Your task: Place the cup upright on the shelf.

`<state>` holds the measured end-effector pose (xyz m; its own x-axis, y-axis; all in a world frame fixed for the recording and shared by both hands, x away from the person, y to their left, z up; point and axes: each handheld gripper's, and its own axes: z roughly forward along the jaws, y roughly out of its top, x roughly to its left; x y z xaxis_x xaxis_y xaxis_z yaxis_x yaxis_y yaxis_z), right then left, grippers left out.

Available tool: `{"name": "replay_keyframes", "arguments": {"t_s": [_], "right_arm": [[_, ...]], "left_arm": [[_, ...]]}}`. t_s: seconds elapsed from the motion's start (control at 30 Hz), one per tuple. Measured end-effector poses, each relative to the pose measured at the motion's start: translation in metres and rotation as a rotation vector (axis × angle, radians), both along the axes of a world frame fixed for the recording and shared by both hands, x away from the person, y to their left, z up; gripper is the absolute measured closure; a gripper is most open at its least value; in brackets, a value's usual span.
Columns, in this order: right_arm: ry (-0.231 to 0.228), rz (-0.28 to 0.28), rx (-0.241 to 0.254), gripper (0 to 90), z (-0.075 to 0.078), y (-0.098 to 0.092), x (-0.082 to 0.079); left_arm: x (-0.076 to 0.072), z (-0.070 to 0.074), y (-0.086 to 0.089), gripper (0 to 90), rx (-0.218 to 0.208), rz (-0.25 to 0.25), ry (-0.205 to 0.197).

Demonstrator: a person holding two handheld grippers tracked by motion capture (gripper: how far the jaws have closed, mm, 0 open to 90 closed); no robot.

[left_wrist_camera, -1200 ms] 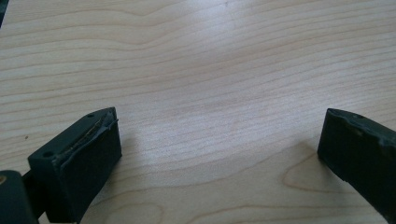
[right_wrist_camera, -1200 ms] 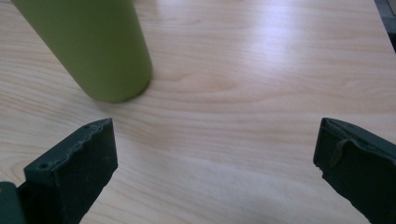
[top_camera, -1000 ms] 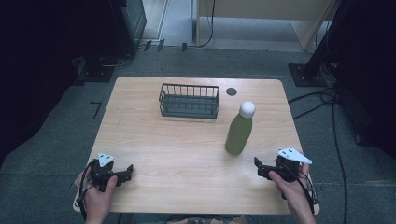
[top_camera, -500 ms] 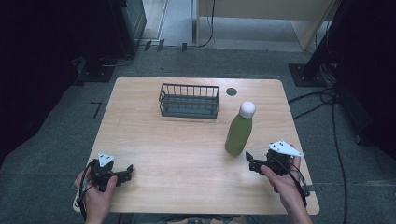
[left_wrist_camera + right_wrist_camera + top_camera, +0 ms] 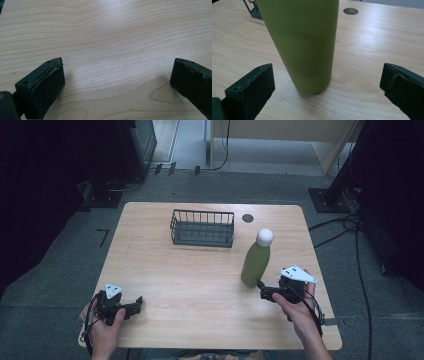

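While the left gripper [image 5: 136, 303] sits idle, the right gripper [image 5: 261, 290] lines up on the green bottle [image 5: 255, 264].
Left jaws gape wide over bare table [image 5: 190, 280] near the front-left corner, holding nothing; a wire basket [image 5: 202, 228] sits by the back edge; the bottle stands upright toward the right edge, right jaws spread wide just before it, not touching.

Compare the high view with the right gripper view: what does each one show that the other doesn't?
High view alone: the bottle's white cap, the whole wire basket, the left gripper at the near left edge, both hands, and the floor around the table.

Right gripper view alone: the right gripper close up, jaws wide apart with the bottle's base between them, not touching, and bare wood either side.

Both: the green bottle standing upright, the round hole in the tabletop, and a corner of the basket.
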<state>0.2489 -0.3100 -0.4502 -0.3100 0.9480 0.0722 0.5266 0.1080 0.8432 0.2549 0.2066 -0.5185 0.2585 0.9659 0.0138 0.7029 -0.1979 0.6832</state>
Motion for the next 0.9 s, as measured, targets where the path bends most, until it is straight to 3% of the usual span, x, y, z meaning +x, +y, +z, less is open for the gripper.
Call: {"name": "replay_keyframes", "arguments": {"t_s": [0.67,0.9], "right_arm": [[-0.082,0.039,0.04,0.0,0.01,0.025,0.017],[-0.117,0.024,0.051,3.7,0.011,0.032,0.025]], "left_arm": [[0.0,0.0,0.0,0.0,0.0,0.0,0.0],[0.0,0.0,0.0,0.0,0.0,0.0,0.0]]}}
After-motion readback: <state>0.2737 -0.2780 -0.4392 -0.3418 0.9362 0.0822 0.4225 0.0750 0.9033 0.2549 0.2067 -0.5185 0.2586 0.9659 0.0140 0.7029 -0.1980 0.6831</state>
